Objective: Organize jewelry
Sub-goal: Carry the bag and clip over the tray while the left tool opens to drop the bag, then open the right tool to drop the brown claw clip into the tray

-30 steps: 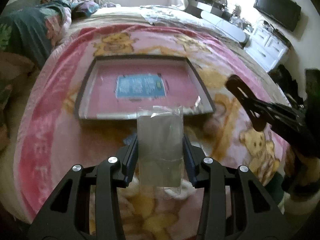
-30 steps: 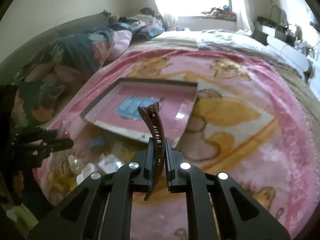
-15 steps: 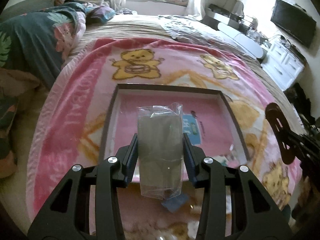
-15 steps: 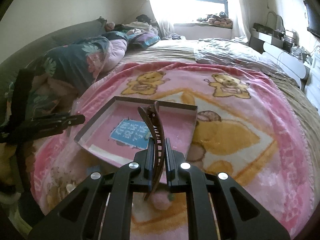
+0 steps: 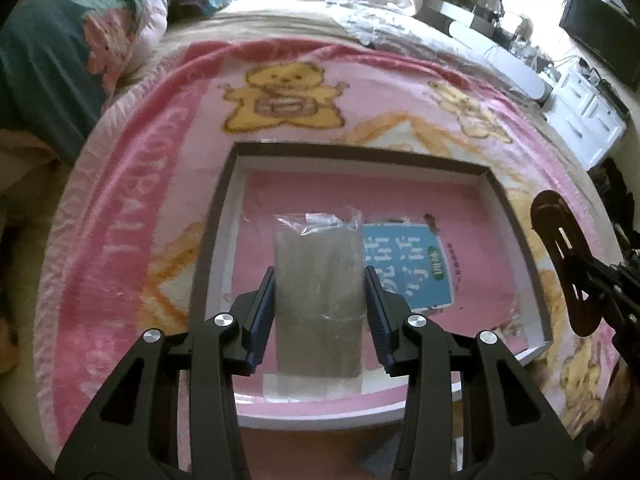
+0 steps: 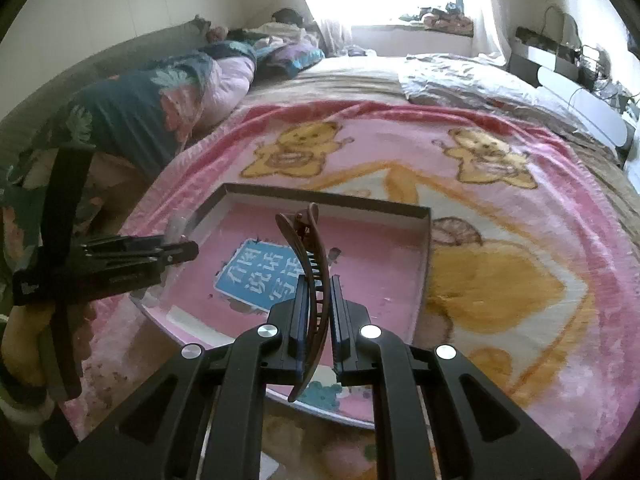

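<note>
A shallow pink box tray (image 5: 520, 236) with dark walls lies on the pink bear blanket; a blue label (image 5: 412, 268) is on its floor. My left gripper (image 5: 320, 292) is shut on a clear plastic bag (image 5: 318, 280) and holds it above the tray's near left part. My right gripper (image 6: 318, 308) is shut on a brown hair claw clip (image 6: 306, 248), held upright over the tray (image 6: 424, 248). The clip also shows at the right of the left wrist view (image 5: 560, 248). The left gripper shows in the right wrist view (image 6: 176, 250).
The pink blanket (image 6: 500, 280) covers a bed. Pillows and a dark floral quilt (image 6: 140, 100) lie at the far left. A white dresser (image 5: 584, 116) and a TV (image 5: 600, 32) stand to the right. Small items lie on the blanket before the tray (image 6: 324, 396).
Both grippers have moved forward over the tray with their loads. The tray has grown larger and now lies under both of them. Grips have not changed.
</note>
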`<act>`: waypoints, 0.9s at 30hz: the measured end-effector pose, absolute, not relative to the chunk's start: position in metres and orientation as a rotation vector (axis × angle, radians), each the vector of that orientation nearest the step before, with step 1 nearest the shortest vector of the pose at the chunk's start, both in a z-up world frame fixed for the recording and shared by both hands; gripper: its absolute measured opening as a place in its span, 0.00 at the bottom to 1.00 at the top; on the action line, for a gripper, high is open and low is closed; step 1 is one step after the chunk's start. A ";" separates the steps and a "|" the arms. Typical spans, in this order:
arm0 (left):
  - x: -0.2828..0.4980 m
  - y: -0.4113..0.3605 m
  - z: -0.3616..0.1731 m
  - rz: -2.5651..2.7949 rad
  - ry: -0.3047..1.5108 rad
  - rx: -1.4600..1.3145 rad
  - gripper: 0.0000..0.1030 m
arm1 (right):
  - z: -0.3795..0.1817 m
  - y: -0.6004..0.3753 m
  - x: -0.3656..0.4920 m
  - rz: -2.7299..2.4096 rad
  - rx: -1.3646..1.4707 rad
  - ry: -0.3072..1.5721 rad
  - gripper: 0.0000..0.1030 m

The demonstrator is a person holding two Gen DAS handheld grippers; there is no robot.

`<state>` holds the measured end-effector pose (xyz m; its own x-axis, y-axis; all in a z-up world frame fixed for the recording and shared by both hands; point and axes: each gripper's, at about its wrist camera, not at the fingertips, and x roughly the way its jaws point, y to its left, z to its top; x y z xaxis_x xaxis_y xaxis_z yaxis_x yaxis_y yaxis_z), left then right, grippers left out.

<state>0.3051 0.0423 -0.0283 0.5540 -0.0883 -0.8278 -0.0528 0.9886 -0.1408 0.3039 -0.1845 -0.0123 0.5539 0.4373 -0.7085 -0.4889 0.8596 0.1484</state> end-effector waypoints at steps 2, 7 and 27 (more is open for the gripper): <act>0.308 0.043 -0.033 -0.021 0.994 -0.153 0.32 | -0.018 -0.180 0.307 0.548 -0.072 0.830 0.09; 0.312 0.046 -0.042 -0.018 1.014 -0.152 0.33 | -0.032 -0.171 0.312 0.541 -0.082 0.856 0.09; 0.280 0.059 -0.022 0.006 0.993 -0.160 0.69 | -0.051 -0.165 0.302 0.490 -0.087 0.909 0.47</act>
